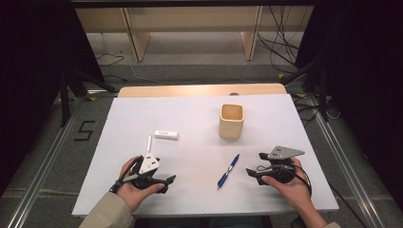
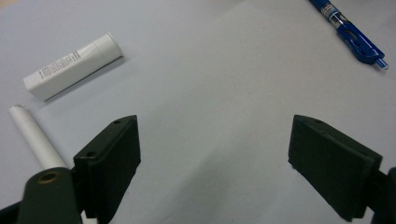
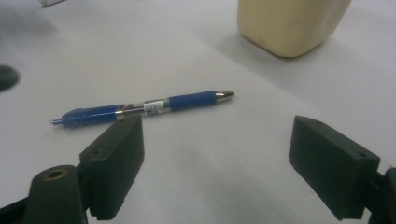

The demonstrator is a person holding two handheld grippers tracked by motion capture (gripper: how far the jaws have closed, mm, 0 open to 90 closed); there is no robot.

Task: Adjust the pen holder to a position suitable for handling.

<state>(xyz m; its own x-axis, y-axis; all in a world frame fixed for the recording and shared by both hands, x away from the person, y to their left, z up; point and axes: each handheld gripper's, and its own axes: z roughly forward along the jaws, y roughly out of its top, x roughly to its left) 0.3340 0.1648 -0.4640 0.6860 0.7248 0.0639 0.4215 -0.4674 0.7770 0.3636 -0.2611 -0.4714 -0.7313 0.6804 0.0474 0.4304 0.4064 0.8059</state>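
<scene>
Blue pen point(image 1: 228, 170) with clear midsection

white table point(image 1: 142, 114) | wooden shelf legs point(image 1: 138, 42) behind | cables on floor point(image 1: 280, 42) | floor mark "5" point(image 1: 83, 130)

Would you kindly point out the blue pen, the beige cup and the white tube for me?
blue pen point(image 3: 154, 106), right gripper view, on the middle of its barrel.
beige cup point(image 1: 232, 127), high view, on its front wall.
white tube point(image 2: 70, 67), left gripper view, on its printed body.

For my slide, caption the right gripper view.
Open right gripper poised over the white table, blue pen lying just ahead, beige cup beyond.
</scene>
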